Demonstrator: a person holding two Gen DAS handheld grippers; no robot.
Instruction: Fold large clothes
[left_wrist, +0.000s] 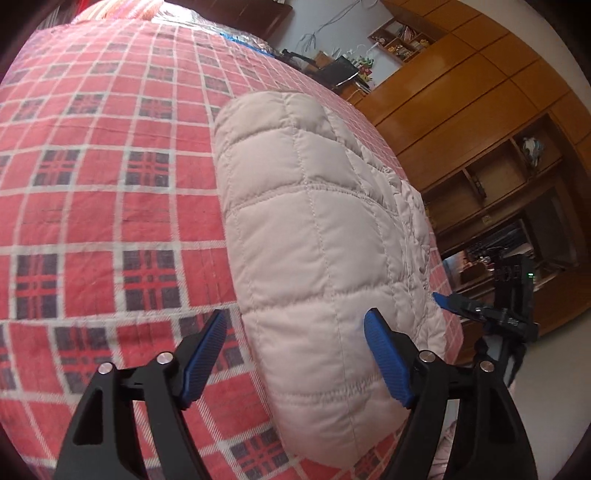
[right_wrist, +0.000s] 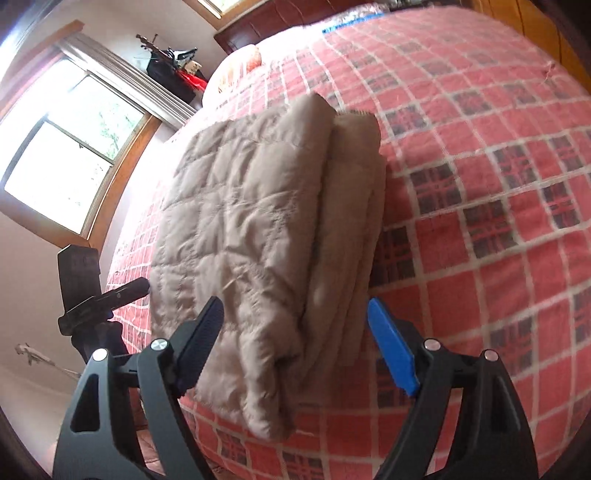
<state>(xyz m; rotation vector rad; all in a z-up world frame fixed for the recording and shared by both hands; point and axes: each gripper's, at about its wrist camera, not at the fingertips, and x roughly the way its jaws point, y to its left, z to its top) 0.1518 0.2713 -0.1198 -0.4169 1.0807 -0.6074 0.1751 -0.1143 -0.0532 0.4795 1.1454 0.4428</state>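
A pale pink quilted jacket (left_wrist: 314, 236) lies folded into a thick rectangular stack on the red plaid bedspread (left_wrist: 110, 166). My left gripper (left_wrist: 295, 354) hovers open over the stack's near left edge, blue pads wide apart with nothing between them. In the right wrist view the same jacket (right_wrist: 251, 229) shows its layered folded edge on the right side. My right gripper (right_wrist: 295, 343) stands open just above the near end of the stack. The right gripper (left_wrist: 465, 308) also shows at the far side of the jacket in the left wrist view, and the left gripper (right_wrist: 110, 291) appears at the jacket's left edge.
The bedspread (right_wrist: 480, 184) covers a wide bed. Wooden cabinets with open shelves (left_wrist: 480, 147) stand beyond the bed's right side. A window (right_wrist: 62, 147) is at the left, and a pillow (right_wrist: 236, 66) lies at the bed's head.
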